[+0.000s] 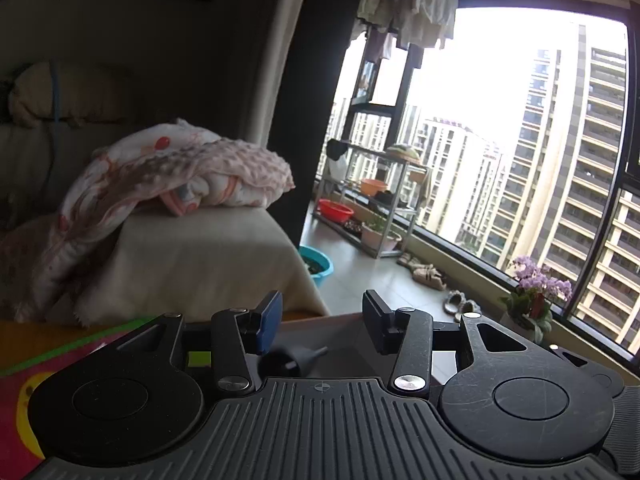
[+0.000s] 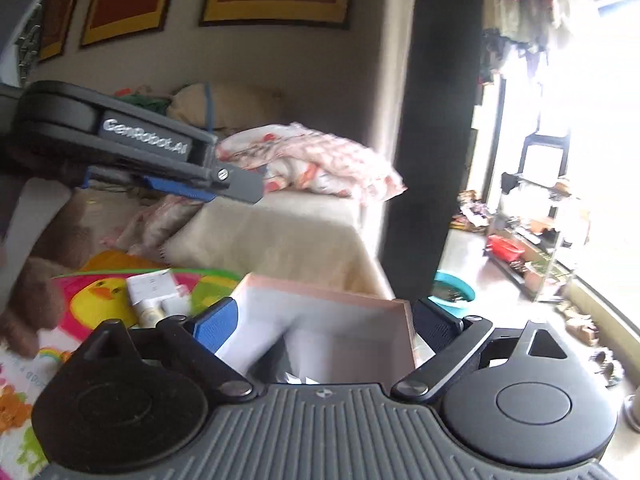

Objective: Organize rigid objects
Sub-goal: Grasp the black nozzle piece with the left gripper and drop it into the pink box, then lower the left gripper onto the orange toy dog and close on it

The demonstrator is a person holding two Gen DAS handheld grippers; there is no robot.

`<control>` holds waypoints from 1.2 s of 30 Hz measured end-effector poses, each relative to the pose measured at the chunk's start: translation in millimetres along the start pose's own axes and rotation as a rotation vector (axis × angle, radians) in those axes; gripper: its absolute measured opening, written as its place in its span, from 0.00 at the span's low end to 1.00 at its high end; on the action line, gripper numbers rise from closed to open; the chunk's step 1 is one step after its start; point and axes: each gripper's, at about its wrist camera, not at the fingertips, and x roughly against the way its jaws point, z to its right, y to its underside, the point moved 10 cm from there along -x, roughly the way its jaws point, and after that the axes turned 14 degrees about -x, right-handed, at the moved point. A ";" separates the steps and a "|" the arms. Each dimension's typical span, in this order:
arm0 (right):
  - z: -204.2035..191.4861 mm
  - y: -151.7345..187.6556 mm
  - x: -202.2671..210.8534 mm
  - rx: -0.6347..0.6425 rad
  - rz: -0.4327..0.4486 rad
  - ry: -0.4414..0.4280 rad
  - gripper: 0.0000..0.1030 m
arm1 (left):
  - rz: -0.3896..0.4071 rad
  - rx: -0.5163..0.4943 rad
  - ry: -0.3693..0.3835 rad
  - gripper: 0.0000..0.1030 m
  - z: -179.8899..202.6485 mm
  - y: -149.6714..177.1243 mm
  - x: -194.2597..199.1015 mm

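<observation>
A pink cardboard box (image 2: 332, 296) with a white inside stands open on the table, right under my right gripper (image 2: 326, 324). That gripper's blue-padded fingers (image 2: 216, 324) are spread wide over the box with nothing between them. My left gripper (image 1: 324, 320) is open too and holds nothing. It hovers above the box rim (image 1: 320, 317). Below its fingers a small black cone-tipped piece (image 1: 294, 360) seems to lie inside the box. The right wrist view shows the left gripper (image 2: 240, 184) from the side, raised at upper left. A white carton (image 2: 152, 284) and small bottles (image 2: 154, 314) lie on the colourful duck mat (image 2: 104, 296).
A cream-covered sofa (image 1: 208, 248) with a pink blanket (image 1: 180, 172) stands behind the table. A brown plush toy (image 2: 36, 308) lies at the left. On the balcony floor are a teal basin (image 1: 320, 266), a metal rack (image 1: 384, 208) and a potted orchid (image 1: 536, 292).
</observation>
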 end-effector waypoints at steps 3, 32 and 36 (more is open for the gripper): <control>1.3 26.4 8.9 -0.023 -0.060 -0.053 0.92 | -0.048 0.028 -0.042 0.48 -21.9 30.8 13.5; 39.4 120.9 12.3 -0.206 -0.294 -0.008 0.92 | -0.249 0.205 -0.139 0.47 -93.6 156.8 68.0; 34.1 122.6 13.7 -0.171 -0.290 -0.010 0.92 | -0.286 0.102 -0.103 0.47 -71.8 162.4 74.4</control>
